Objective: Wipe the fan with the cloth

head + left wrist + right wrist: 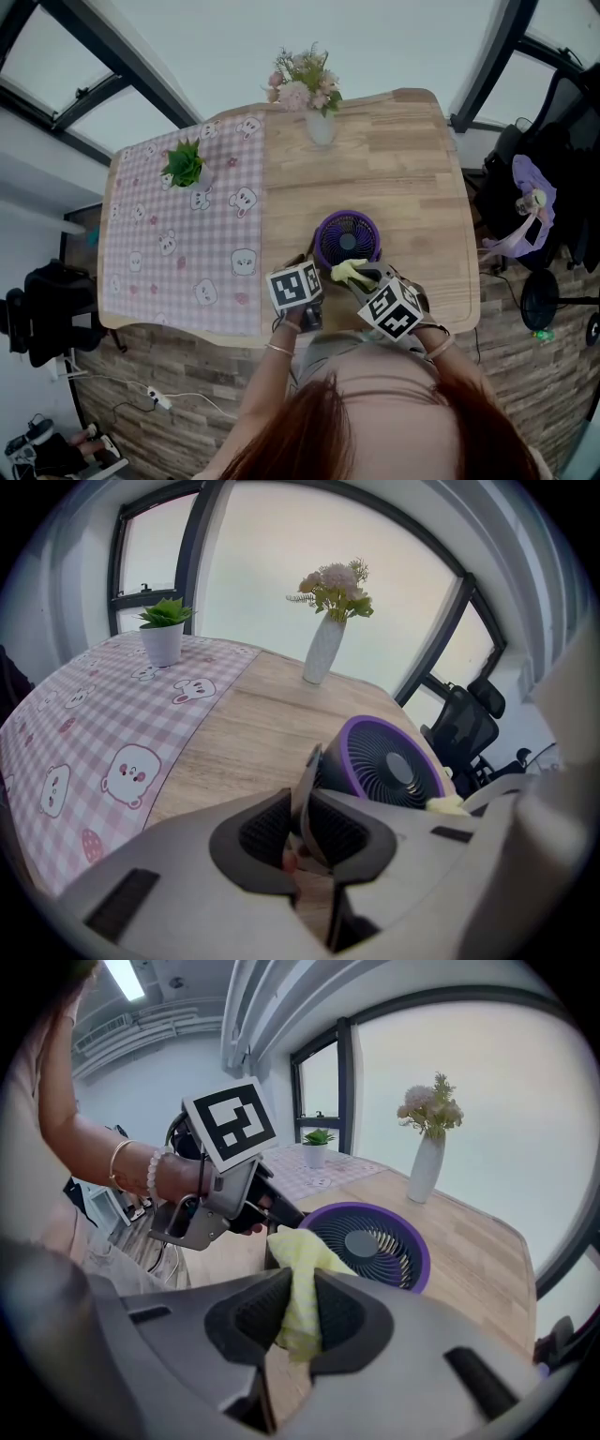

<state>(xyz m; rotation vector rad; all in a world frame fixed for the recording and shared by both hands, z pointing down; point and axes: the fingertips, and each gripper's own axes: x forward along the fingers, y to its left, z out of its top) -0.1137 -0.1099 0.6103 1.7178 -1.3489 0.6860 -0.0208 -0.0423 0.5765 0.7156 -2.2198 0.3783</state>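
A small purple fan (346,239) lies face up on the wooden table (412,187), close to the near edge. My left gripper (303,264) is at the fan's left side. In the left gripper view its jaws (307,829) are shut on a thin dark plate of the fan's stand, with the fan's grille (389,772) just beyond. My right gripper (364,278) is at the fan's near rim, shut on a yellow cloth (348,271). In the right gripper view the cloth (298,1283) sticks up between the jaws, its tip over the fan's near edge (370,1244).
A pink checked mat (178,234) covers the table's left half, with a small potted plant (185,167) on it. A white vase of flowers (319,122) stands at the far edge. A dark chair with a purple bag (530,202) is off the table's right side.
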